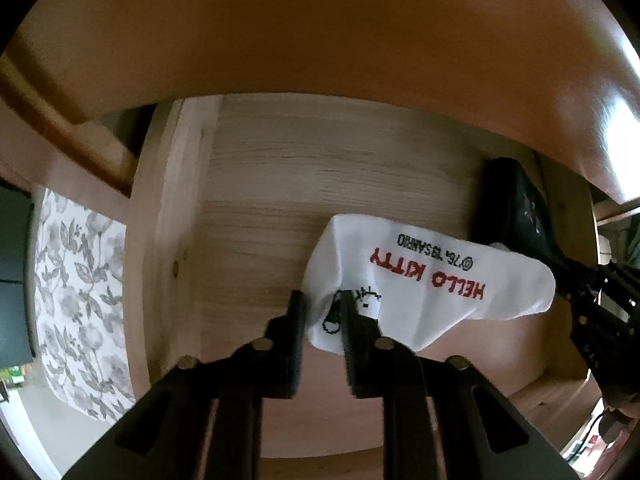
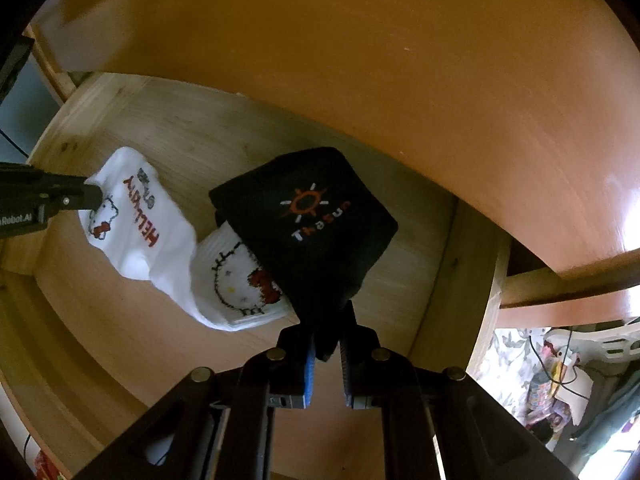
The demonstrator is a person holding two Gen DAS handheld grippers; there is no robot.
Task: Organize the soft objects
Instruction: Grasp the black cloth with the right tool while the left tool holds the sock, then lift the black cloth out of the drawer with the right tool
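A white sock [image 1: 420, 280] with red "HELLO KITTY" lettering lies on the floor of a pale wooden drawer [image 1: 260, 184]. My left gripper [image 1: 323, 308] points down and is shut on that sock's near edge; in the right wrist view the same gripper [image 2: 94, 198] pinches the white sock [image 2: 136, 232] at its left end. A second white sock [image 2: 236, 280] with a cat face lies beside it, partly under a black sock [image 2: 312, 232] with an orange sun logo. My right gripper [image 2: 327, 320] is shut on the black sock's lower edge. The black sock [image 1: 516, 204] and right gripper [image 1: 592, 292] show at far right.
An orange-brown tabletop [image 2: 400, 60] overhangs the back of the drawer [image 2: 132, 120]. Drawer side walls [image 1: 168, 220] stand at left and right. A floral cloth [image 1: 76, 280] lies outside the drawer on the left. Cluttered items and cables [image 2: 560, 380] sit beyond the right wall.
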